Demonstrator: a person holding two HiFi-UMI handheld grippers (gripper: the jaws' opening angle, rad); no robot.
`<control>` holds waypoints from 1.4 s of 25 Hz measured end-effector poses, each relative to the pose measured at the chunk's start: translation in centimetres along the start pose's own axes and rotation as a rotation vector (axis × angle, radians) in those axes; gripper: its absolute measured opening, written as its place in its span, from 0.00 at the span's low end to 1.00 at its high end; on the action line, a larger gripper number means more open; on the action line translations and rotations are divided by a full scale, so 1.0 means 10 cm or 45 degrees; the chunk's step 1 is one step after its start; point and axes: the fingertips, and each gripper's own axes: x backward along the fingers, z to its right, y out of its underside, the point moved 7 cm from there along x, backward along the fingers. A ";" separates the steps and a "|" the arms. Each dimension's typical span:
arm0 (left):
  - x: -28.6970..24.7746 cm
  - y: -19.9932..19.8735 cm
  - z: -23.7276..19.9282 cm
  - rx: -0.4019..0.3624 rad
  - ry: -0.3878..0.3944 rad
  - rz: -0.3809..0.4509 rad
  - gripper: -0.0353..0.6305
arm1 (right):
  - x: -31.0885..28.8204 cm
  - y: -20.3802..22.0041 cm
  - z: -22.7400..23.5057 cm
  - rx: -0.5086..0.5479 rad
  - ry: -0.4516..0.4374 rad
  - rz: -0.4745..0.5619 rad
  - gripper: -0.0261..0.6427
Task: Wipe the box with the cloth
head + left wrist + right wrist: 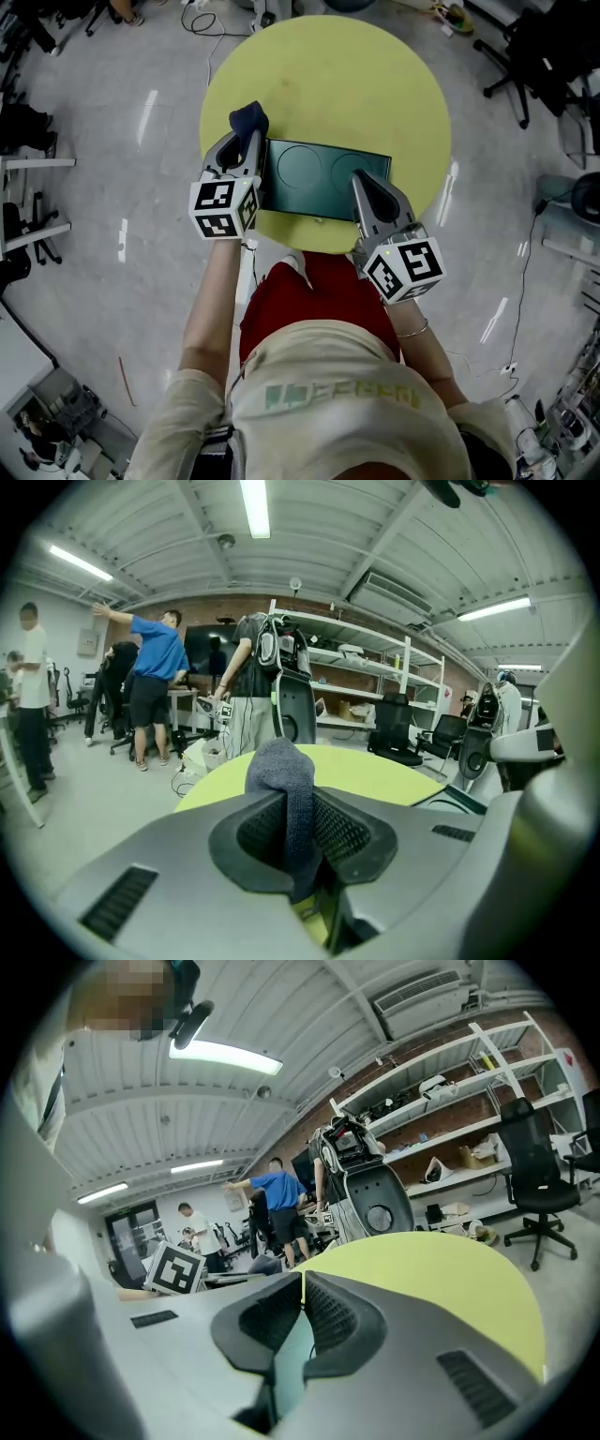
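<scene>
A dark green flat box [319,178] with two round outlines on its lid lies at the near edge of the round yellow table [328,75]. My left gripper [246,148] is at the box's left end, shut on a dark blue cloth [247,118] that bunches up past the fingertips. In the left gripper view the cloth [281,771] stands pinched between the jaws of the left gripper [298,801]. My right gripper [362,180] lies over the right part of the lid. Its tips [303,1279] meet, and the teal box surface [292,1354] shows below them.
Black office chairs [525,66] stand on the grey floor to the right, more furniture [28,131] to the left. People [155,682] stand by shelves [366,686] beyond the table. The far half of the tabletop [441,1269] is bare.
</scene>
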 end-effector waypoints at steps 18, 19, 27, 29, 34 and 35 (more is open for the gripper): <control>0.55 0.45 0.23 0.044 0.326 -0.151 0.15 | 0.40 0.36 -0.49 0.014 0.015 -0.025 0.10; 0.61 0.49 0.24 0.045 0.332 -0.154 0.15 | 0.42 0.38 -0.53 0.016 0.016 -0.022 0.10; 1.21 0.77 0.29 0.061 0.350 -0.168 0.15 | 0.70 0.56 -0.96 0.023 0.029 -0.004 0.10; 1.34 0.84 0.31 0.057 0.359 -0.175 0.15 | 0.77 0.61 -1.07 0.024 0.033 0.000 0.10; 1.67 1.02 0.42 0.031 0.399 -0.196 0.15 | 0.98 0.77 -1.31 0.028 0.045 0.013 0.10; 1.74 1.04 0.46 0.025 0.410 -0.200 0.15 | 1.03 0.79 -1.35 0.030 0.047 0.016 0.10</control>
